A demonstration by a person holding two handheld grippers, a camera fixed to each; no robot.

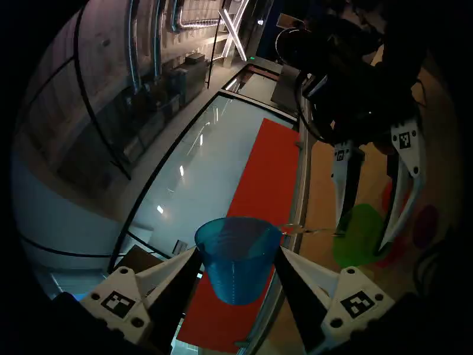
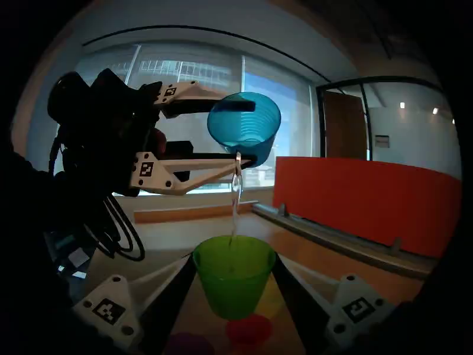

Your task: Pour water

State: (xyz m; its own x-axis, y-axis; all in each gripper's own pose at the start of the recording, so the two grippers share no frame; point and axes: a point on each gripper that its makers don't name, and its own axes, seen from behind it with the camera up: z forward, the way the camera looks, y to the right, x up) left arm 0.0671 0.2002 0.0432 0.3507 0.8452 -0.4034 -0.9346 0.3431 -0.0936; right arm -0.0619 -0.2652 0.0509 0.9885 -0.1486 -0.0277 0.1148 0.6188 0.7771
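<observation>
Over on the left of the right gripper view, the left gripper (image 2: 245,131) is raised above the table (image 2: 171,239), its two fingers pressing on the sides of the blue cup (image 2: 243,125). The cup is tipped over with its mouth facing down and forward. From its lower lip a thin stream of water (image 2: 236,195) falls straight into the green cup (image 2: 235,284) below. That cup stands upright between the fingers of the right gripper (image 2: 234,263), which are closed in against its sides. Further right a red panel (image 2: 366,201) runs along the table's far edge.

The left gripper view shows the same thing from the other hand: the blue cup (image 1: 238,266) is clamped close to the lens and the green cup (image 1: 358,236) sits further right.

I judge the pour to be in progress. Water is going across and landing inside, with no splash that I can see. What is left is to finish emptying, tip the blue cup back upright and set both cups down.

I cannot tell how much water remains in the blue cup, nor how high the level is in the green one. The base of the green cup is hidden, so I cannot say whether it is resting on the table or lifted.
</observation>
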